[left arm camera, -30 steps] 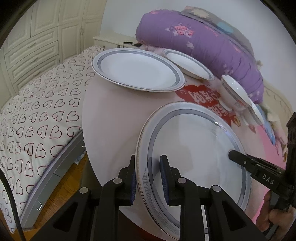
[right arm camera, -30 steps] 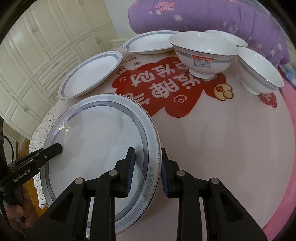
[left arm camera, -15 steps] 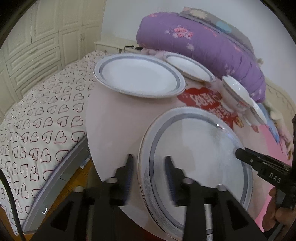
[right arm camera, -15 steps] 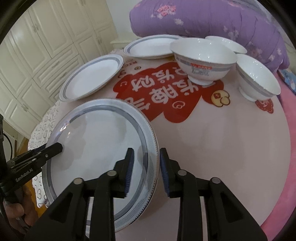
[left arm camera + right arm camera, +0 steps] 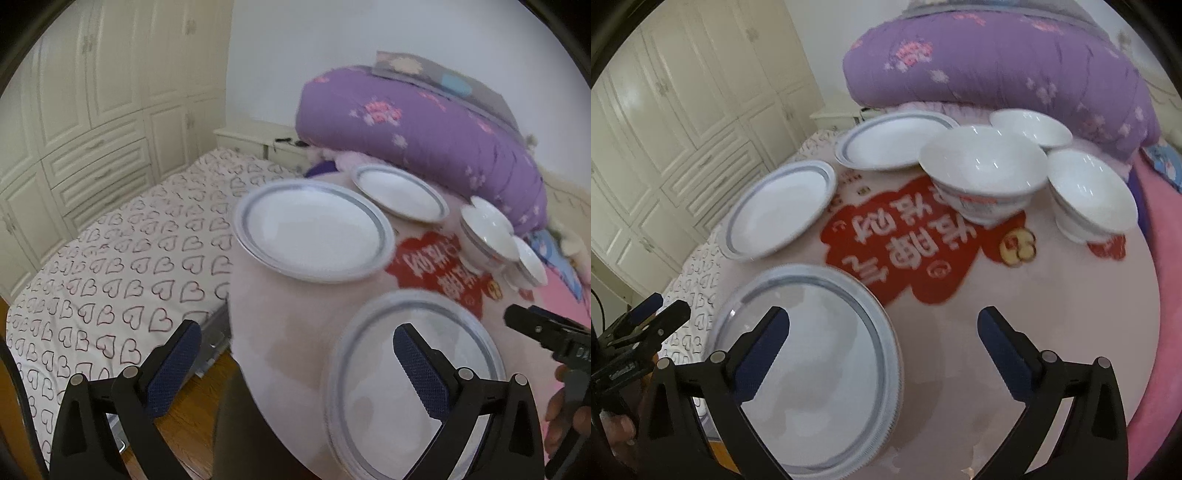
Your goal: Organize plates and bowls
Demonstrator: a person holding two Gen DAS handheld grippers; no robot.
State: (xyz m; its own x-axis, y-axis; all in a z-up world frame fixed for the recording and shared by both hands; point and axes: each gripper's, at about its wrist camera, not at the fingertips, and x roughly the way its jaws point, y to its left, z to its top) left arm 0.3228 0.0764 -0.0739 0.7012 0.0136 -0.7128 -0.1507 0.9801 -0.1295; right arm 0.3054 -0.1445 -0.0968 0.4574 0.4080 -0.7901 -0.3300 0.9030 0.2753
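A large white plate point(image 5: 369, 376) point(image 5: 831, 369) with a grey patterned rim lies flat near the round table's front edge. My left gripper point(image 5: 297, 330) hovers above its left rim, jaws opening wide, nothing gripped. My right gripper point(image 5: 882, 314) hovers over its right rim, jaws also opening, touching nothing. Each gripper shows at the edge of the other's view: right gripper point(image 5: 535, 328), left gripper point(image 5: 653, 317). Two smaller grey-banded plates point(image 5: 779, 210) point(image 5: 894, 144) sit further back. A big bowl point(image 5: 982, 173), a second bowl point(image 5: 1089, 195) and a shallow bowl point(image 5: 1030, 129) stand at the back right.
The table point(image 5: 1034, 314) has a pink cloth with a red printed patch point(image 5: 901, 251). A bed with heart-print sheets point(image 5: 110, 266) lies left of it, cream wardrobes point(image 5: 74, 110) behind. A rolled purple quilt point(image 5: 424, 129) rests beyond the table. Wooden floor point(image 5: 207, 376) shows below the table edge.
Both grippers let go of the large plate's rim, spread their jaws wide and rose away from it. The plate stays flat on the table.
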